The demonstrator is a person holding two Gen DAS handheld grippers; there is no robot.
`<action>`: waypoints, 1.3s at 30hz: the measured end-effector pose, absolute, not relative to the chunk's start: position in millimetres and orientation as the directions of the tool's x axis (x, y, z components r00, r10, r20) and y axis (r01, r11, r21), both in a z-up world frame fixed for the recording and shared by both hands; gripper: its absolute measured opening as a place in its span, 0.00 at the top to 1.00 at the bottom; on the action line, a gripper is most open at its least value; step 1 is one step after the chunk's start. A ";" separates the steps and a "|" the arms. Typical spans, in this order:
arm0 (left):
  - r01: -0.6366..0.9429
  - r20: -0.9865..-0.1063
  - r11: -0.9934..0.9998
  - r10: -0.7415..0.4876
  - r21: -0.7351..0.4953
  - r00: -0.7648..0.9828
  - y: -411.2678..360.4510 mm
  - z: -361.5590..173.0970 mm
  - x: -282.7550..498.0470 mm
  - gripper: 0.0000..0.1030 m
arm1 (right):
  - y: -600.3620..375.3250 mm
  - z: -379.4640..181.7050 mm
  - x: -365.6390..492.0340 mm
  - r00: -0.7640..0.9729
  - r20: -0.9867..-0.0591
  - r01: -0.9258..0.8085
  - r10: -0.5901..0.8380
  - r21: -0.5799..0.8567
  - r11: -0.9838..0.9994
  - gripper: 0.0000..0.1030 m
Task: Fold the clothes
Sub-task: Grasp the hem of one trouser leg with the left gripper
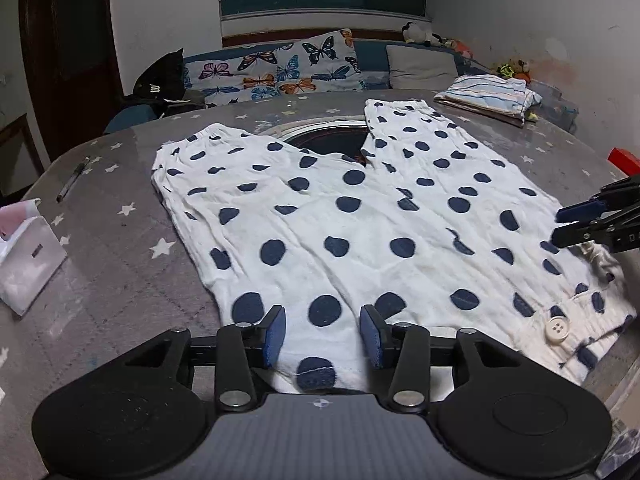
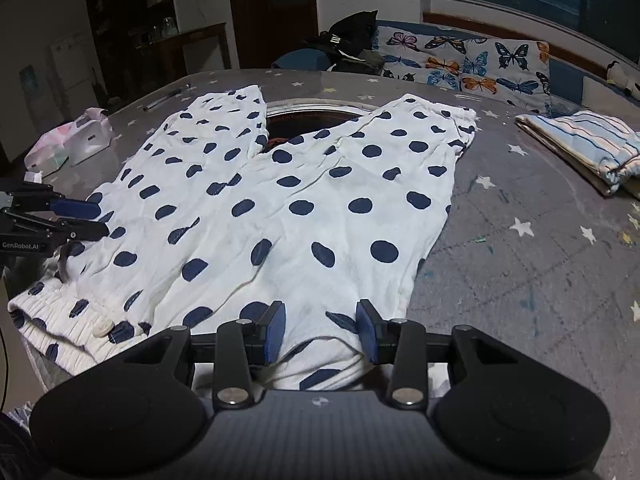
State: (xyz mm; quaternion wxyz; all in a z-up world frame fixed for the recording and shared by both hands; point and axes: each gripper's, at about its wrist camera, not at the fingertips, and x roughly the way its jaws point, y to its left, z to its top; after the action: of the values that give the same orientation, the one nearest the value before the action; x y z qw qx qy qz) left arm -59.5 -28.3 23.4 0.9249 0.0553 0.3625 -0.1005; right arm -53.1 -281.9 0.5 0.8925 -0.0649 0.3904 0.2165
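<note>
Surface (image 1: 132,264): grey, star print, dark round opening at 12 o'clock under the crotch of the pants.

Pants (image 1: 360,220): white with navy dots, spread flat across the middle of surface, one layer deep, no fold made. Legs fan out toward 11 and 1 o'clock in left wrist view, waistband at near edge, 5 o'clock, partly draped off surface. Still wrinkled, a bit bunched at the waistband corner near the button (image 1: 557,329).

Folded striped item (image 1: 488,96): done, parked at 1 o'clock on surface, well apart from pants. Reads as one garment finished, this one barely started.

Left hand-held gripper (image 1: 323,334): spread, pads clear of cloth, near hem of pants lying between and below the jaws, not pinched. Sits at 6 o'clock in own view, at 9 o'clock edge in right wrist view (image 2: 86,220).

Right hand-held gripper (image 2: 321,330): spread to a similar gap, waist edge of pants between the pads, no visible squeeze. Shows at 3 o'clock in left wrist view (image 1: 576,226).

Tissue pack (image 1: 24,256) at 9 o'clock, pen (image 1: 72,180) at 10 o'clock, both off the cloth, not in the way.

Left to do, by judgement: pinch near edge at both points, bring one leg over the other, then fold lengthwise, stack by striped item. Roughly flatten stage complete, folding itself at zero.
</note>
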 end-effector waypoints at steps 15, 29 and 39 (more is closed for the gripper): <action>0.411 -0.622 0.911 -0.312 0.017 0.718 -101.7 55.1 -88.4 0.15 | -299.9 10.0 -48.3 0.640 -0.680 -0.379 0.357 0.124 0.917 0.51; 0.644 -0.595 0.758 -0.471 0.104 0.651 -217.5 40.5 -101.8 0.06 | -342.3 12.1 -42.8 0.679 -0.668 -0.243 0.306 0.188 0.951 0.47; 0.667 -0.650 0.729 -0.434 0.154 0.624 -247.9 15.3 -90.7 0.50 | -364.3 11.2 -30.9 0.682 -0.668 -0.215 0.296 0.202 0.955 0.47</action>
State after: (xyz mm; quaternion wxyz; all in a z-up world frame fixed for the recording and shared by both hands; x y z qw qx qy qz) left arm -90.7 -247.9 15.3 0.8799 0.1940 0.3003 -0.3129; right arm -30.9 -364.3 11.2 0.9156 0.0537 0.3732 0.1395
